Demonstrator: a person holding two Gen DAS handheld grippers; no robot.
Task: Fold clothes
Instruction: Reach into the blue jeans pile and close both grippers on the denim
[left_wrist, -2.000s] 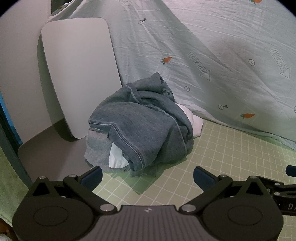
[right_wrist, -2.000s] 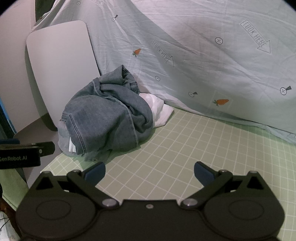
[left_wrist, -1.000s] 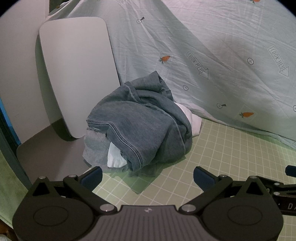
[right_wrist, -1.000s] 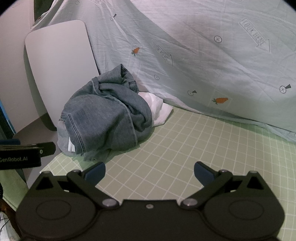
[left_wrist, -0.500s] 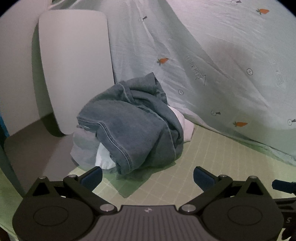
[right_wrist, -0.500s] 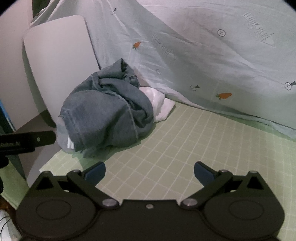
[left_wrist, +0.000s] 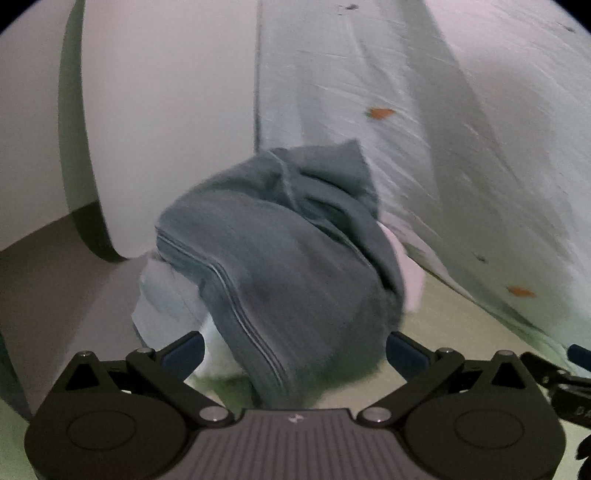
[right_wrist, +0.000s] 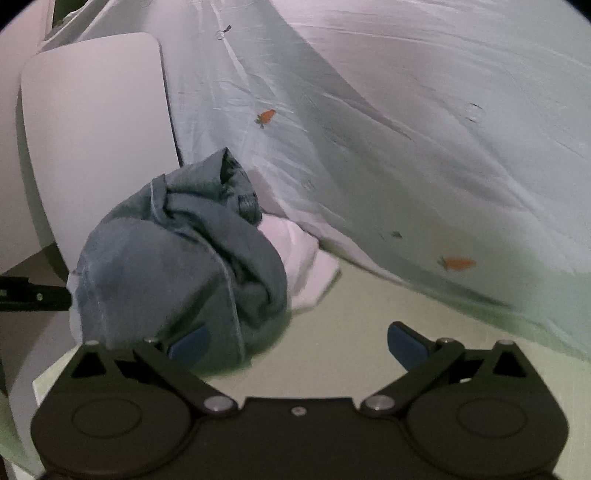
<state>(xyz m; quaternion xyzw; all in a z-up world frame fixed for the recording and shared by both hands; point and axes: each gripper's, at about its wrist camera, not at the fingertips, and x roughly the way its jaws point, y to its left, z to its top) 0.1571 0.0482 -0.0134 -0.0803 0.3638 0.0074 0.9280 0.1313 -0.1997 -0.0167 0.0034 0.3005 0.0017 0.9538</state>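
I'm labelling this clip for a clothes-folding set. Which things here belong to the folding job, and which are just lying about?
Part of the job:
- crumpled jeans
- white garment under them
- left gripper, open
- right gripper, open
- green mat as the folding surface

Just there:
- white board leaning behind the pile
- carrot-print sheet as backdrop

free room: bare green mat (right_wrist: 354, 325) at lower right | blocked: lower left filled by jeans pile (right_wrist: 184, 266) | closed off: white board (right_wrist: 92, 140) upper left, hanging sheet (right_wrist: 406, 129) behind
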